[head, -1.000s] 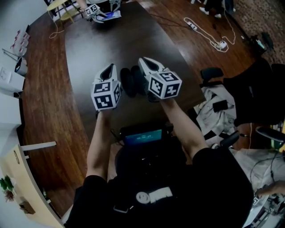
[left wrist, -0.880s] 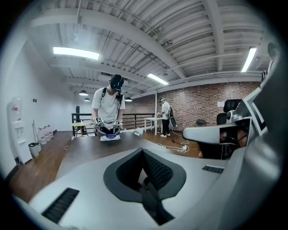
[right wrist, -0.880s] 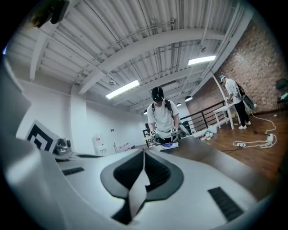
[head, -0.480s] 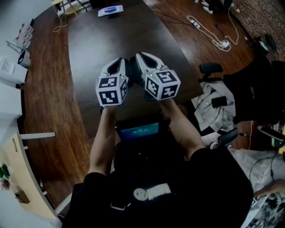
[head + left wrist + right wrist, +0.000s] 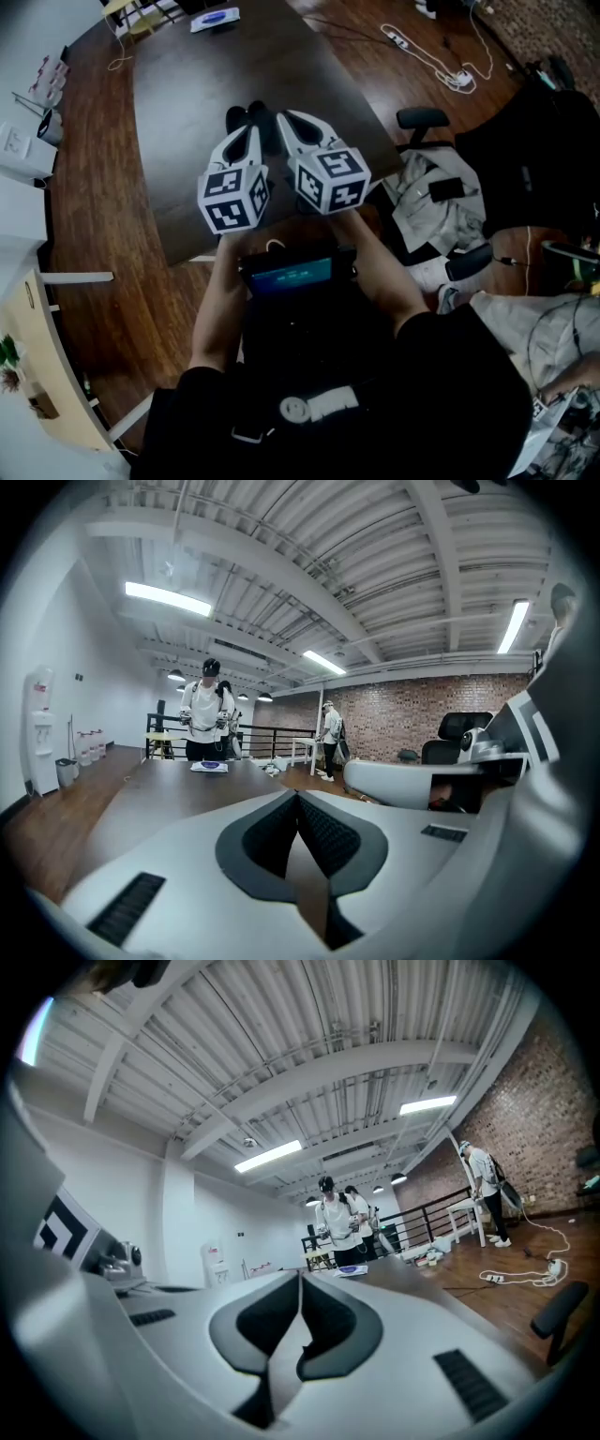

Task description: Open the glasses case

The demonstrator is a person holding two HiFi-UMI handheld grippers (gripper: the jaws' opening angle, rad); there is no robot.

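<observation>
Over dark table (image 5: 187,94), left claw (image 5: 246,134) beside right claw (image 5: 285,120); brick wall (image 5: 422,714)

A loft-style industrial workspace, run as an open office or lab: a ribbed white metal ceiling (image 5: 375,574) on exposed beams carries long white tube lights (image 5: 169,599), and a red brick wall (image 5: 412,719) closes the far side. A dark wooden plank floor (image 5: 94,244) bears a long dark brown table (image 5: 206,84), a black high-backed office chair (image 5: 459,731) and a white power strip with its cable (image 5: 459,80). A white water dispenser (image 5: 42,728) stands by the wall, with a black metal railing (image 5: 262,738) beyond
</observation>
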